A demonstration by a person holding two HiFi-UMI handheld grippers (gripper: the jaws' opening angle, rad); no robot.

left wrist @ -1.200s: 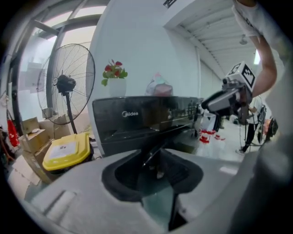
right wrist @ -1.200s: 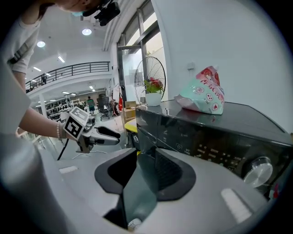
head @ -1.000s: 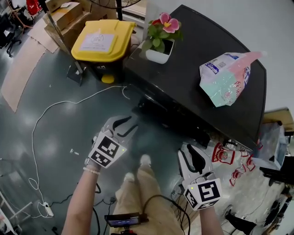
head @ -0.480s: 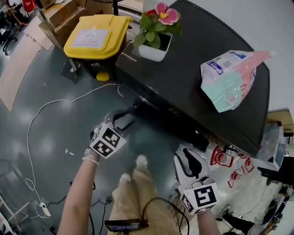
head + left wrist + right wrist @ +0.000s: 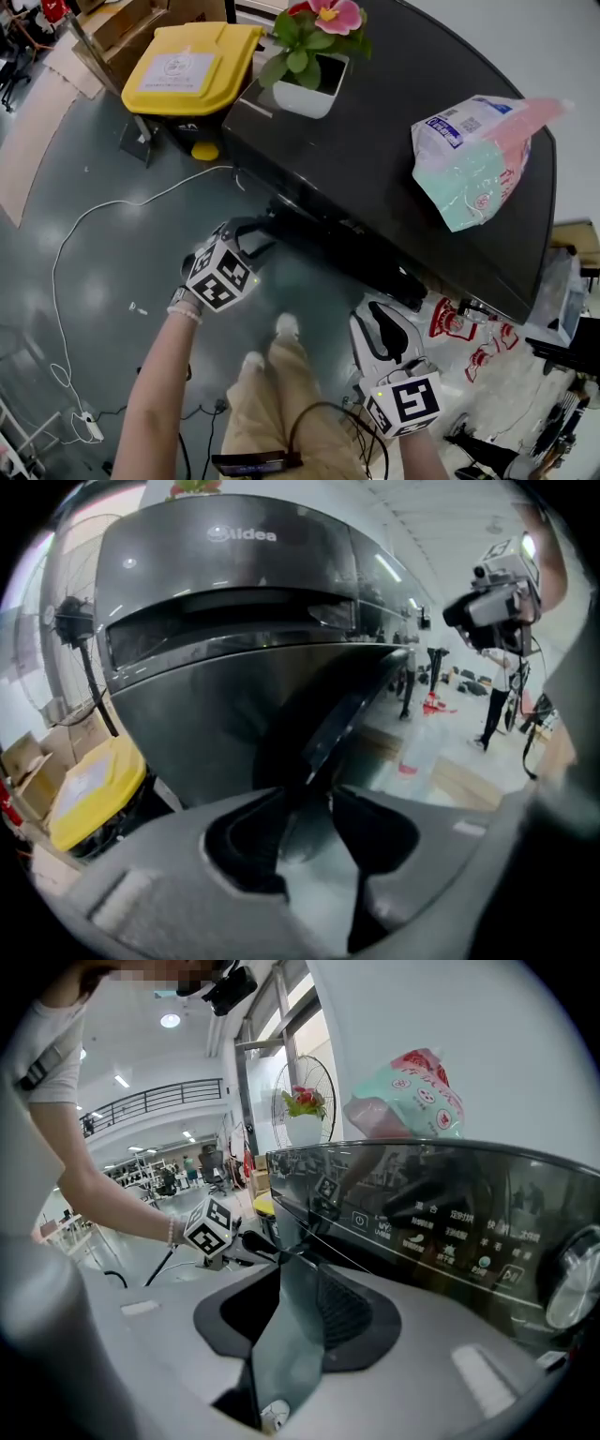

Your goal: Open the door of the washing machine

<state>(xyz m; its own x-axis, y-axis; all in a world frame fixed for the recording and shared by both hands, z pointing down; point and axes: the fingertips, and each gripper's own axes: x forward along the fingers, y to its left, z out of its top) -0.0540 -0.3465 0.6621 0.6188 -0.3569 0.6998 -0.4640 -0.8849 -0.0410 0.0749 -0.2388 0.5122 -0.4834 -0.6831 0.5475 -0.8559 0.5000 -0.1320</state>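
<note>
A white cable (image 5: pixel 84 225) loops over the grey floor (image 5: pixel 112 309) at far left, and behind it a bin (image 5: pixel 187 61) with a yellow lid stands just beside the washer (image 5: pixel 394 141). The left gripper (image 5: pixel 261 236) is held low against the washer's front, pointing down and toward it. Its jaws stand apart and have just been closing a little. In the left gripper view a dark curved edge of the washer's front reaches to the mouth of the gap, and the pads are not seen pressing on it. The door (image 5: pixel 244 705) is on that front face, under the overhanging dark top, right ahead of this gripper; from the head view it is mostly hidden beneath the top. A potted plant (image 5: pixel 305 56) with a pink flower sits on the near left corner of the top. The person's legs (image 5: pixel 281 403), in beige trousers, are between the two grippers. The right gripper (image 5: pixel 382 319) hangs lower, near the washer's right front corner and well apart from the left one. Its jaws are partly apart with nothing between them, and its view looks along the control panel (image 5: pixel 450 1232). A pale green and pink bag (image 5: pixel 473 155) lies on the right side of the top.
</note>
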